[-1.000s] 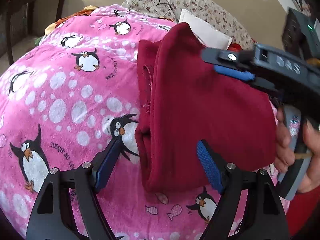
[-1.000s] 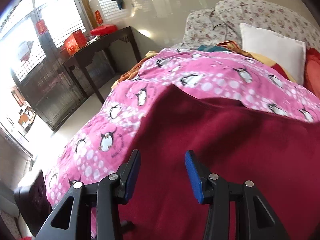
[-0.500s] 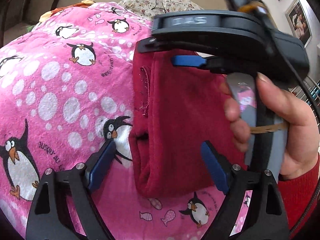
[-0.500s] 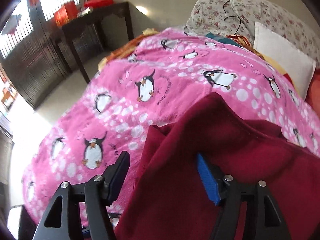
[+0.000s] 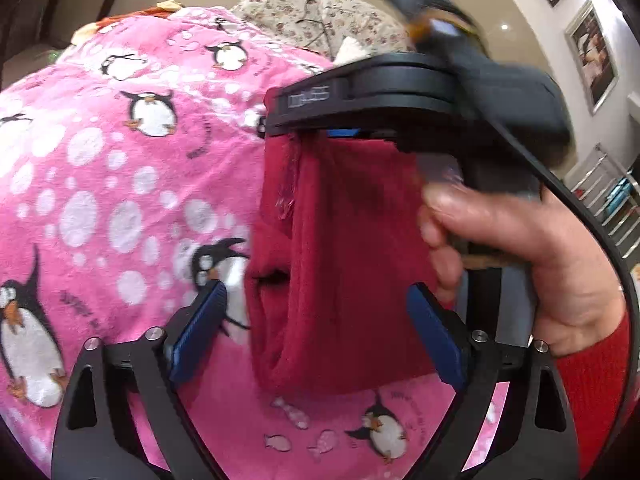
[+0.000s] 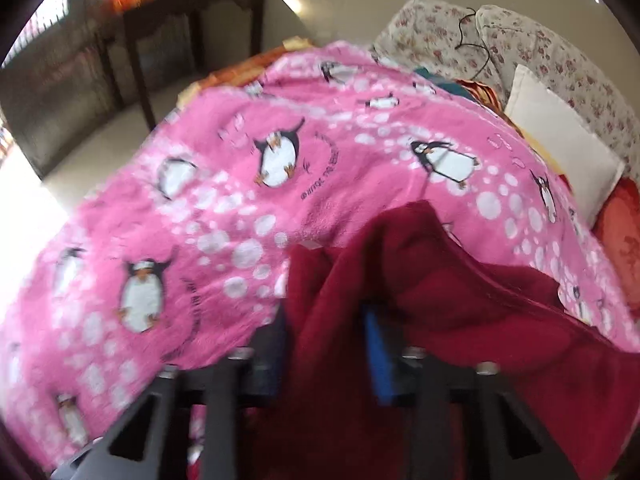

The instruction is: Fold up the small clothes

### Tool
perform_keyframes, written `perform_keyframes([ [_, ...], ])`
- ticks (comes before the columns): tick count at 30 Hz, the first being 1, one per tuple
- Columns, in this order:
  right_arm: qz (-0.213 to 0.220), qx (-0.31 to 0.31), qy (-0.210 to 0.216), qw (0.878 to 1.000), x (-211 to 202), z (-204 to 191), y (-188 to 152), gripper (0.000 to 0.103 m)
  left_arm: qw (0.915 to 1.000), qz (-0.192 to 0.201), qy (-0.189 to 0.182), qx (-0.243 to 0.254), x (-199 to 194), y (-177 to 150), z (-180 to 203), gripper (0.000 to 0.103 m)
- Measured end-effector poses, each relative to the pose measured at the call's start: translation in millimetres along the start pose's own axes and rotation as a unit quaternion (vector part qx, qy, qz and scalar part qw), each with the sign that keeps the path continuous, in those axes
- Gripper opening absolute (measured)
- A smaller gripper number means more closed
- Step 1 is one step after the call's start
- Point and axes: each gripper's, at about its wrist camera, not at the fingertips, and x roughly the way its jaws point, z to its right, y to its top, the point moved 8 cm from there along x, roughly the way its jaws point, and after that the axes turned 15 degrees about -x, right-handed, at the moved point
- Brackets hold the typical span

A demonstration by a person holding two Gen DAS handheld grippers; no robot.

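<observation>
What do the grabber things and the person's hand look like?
Both grippers, left and right, have black frames, silver screws and blue finger pads. The right gripper's black body bears embossed lettering and a black cable. The bare right hand wears a red sleeve.

garment (image 5: 352, 264) | dark red fleece | folded lengthwise | on penguin blanket (image 5: 120, 184)

Pink penguin blanket (image 5: 120, 184) carries curved dark lettering beside the penguins, too small and blurred to read in either view. Right hand-held gripper (image 5: 344, 133) has embossed letters on its black body at 12 o'clock of the left wrist view; illegible.
</observation>
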Motion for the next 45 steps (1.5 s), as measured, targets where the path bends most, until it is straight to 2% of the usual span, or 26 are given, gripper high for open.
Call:
perform_keyframes([
  [1,0.014,0.01,0.014,1.0,-9,3,-2,0.014,0.9999,-0.009,-0.011,-0.003,0,-1,3,0.066],
  [3,0.05,0.032,0.04,0.997,-33,14,-5,0.013,0.9998,-0.014,-0.013,0.0,-2,-4,9,0.05],
  [5,0.08,0.041,0.051,0.995,-61,25,-12,0.012,0.9996,-0.003,-0.015,0.025,-11,-7,24,0.041],
  [8,0.119,0.056,0.06,0.99,-98,50,-27,0.012,0.9973,-0.001,-0.04,0.061,-23,-14,57,0.04],
  [11,0.153,0.081,0.063,0.983,-134,80,-47,0.011,0.9906,-0.017,-0.066,0.118,-25,-30,105,0.04],
  [14,0.169,0.103,0.047,0.979,-165,112,-76,0.011,0.9827,-0.037,-0.086,0.16,-17,-45,145,0.04],
  [17,0.171,0.13,0.024,0.976,-181,146,-110,0.011,0.974,-0.061,-0.097,0.195,6,-67,183,0.04],
  [20,0.168,0.161,0.008,0.973,-185,177,-145,0.011,0.9656,-0.087,-0.099,0.224,33,-86,205,0.04],
  [23,0.151,0.195,-0.012,0.969,-171,208,-182,0.011,0.9607,-0.116,-0.091,0.235,69,-101,217,0.04],
  [27,0.113,0.22,-0.032,0.968,-137,232,-213,0.011,0.9595,-0.133,-0.05,0.243,110,-106,215,0.041],
  [28,0.106,0.227,-0.022,0.968,-127,234,-217,0.011,0.9612,-0.134,-0.036,0.238,113,-104,212,0.041],
  [30,0.12,0.242,-0.008,0.963,-125,237,-221,0.011,0.9635,-0.128,-0.026,0.233,110,-98,209,0.041],
  [32,0.132,0.257,0.007,0.957,-136,238,-223,0.022,0.9637,-0.114,-0.02,0.241,92,-92,210,0.047],
  [33,0.136,0.263,0.007,0.955,-144,237,-225,0.023,0.9631,-0.104,-0.015,0.248,85,-89,209,0.052],
  [36,0.157,0.245,0.006,0.957,-179,213,-227,0.025,0.9566,-0.058,0.004,0.286,55,-83,201,0.053],
  [37,0.163,0.237,0.006,0.958,-194,200,-231,0.031,0.9538,-0.047,0.01,0.297,50,-81,198,0.053],
  [38,0.158,0.233,0.002,0.959,-201,191,-235,0.044,0.9518,-0.038,0.015,0.304,48,-78,192,0.053],
  [39,0.153,0.23,0.001,0.961,-204,182,-240,0.049,0.9508,-0.033,0.021,0.307,47,-73,187,0.053],
  [43,0.147,0.219,0.039,0.964,-203,141,-254,0.051,0.9508,-0.027,0.053,0.304,60,-70,164,0.053],
  [45,0.144,0.204,0.041,0.967,-200,121,-260,0.051,0.95,-0.025,0.069,0.304,63,-68,152,0.053],
])
